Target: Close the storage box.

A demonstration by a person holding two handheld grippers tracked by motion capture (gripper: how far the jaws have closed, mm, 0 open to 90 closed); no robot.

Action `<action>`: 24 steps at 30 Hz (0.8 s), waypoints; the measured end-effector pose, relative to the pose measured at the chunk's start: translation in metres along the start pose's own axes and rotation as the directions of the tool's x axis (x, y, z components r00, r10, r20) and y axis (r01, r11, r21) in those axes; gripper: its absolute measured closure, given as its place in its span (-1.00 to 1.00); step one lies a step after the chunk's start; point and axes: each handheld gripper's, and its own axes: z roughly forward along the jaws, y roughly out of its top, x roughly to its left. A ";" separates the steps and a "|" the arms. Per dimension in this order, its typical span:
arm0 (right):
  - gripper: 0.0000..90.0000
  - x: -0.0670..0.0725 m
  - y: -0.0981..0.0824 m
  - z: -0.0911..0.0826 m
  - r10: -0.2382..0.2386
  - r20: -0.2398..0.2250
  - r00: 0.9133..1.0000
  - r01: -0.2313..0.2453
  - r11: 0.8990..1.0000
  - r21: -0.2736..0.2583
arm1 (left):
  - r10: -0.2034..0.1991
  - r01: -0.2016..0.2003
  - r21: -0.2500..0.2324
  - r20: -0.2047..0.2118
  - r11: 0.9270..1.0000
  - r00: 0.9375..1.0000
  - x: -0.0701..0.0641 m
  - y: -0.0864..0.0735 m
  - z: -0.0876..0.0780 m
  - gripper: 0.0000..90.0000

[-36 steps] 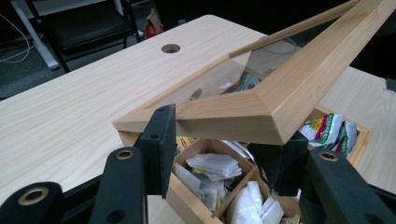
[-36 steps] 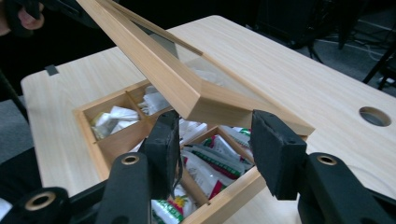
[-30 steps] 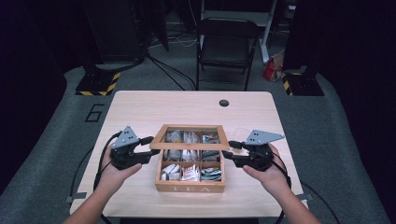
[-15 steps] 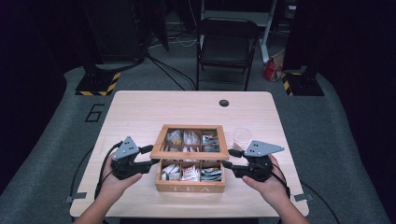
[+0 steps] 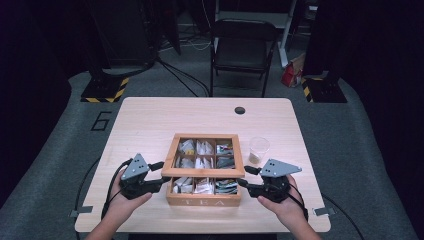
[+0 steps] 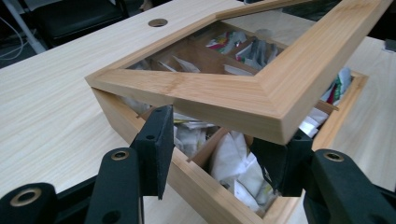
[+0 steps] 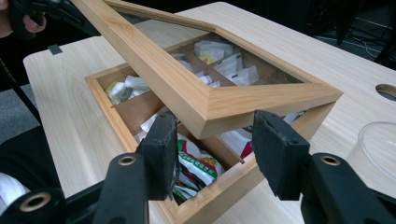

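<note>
From above, the wooden tea box [image 5: 205, 170] sits at the near middle of the pale bench [image 5: 150, 120], a clear cup [image 5: 258, 149] just right of it, a folding chair [image 5: 242, 47] on grey floor beyond, and the left tongs [image 5: 162, 181] and right tongs [image 5: 243, 184] at its front corners. In the left gripper view, the left tongs [image 6: 224, 154] grasp one front corner of the box's raised lid [image 6: 233, 93], tilted over the sachets. In the right gripper view, the right tongs [image 7: 212, 154] straddle the lid's [image 7: 205, 100] other corner; whether they press it I cannot tell.

Taking the tea box [image 5: 204, 200] as landmark: its raised lid [image 5: 206, 172] hangs over the compartments, blocking entry from above, with a gap under the lid's near edge. A plastic cup [image 5: 258, 149] stands just right of the box. Left of it and beyond it the counter [image 5: 150, 120] lies bare.
</note>
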 end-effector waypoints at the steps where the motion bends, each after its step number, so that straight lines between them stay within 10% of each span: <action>1: 0.12 0.000 -0.001 0.000 -0.003 0.000 1.000 0.003 1.000 0.001 | 0.009 -0.009 0.004 0.003 1.000 1.000 -0.001 -0.001 -0.002 0.08; 24: 0.13 0.013 -0.034 0.009 -0.024 0.018 1.000 0.024 1.000 0.007 | 0.006 -0.006 0.006 0.005 1.000 1.000 -0.016 -0.030 0.001 0.08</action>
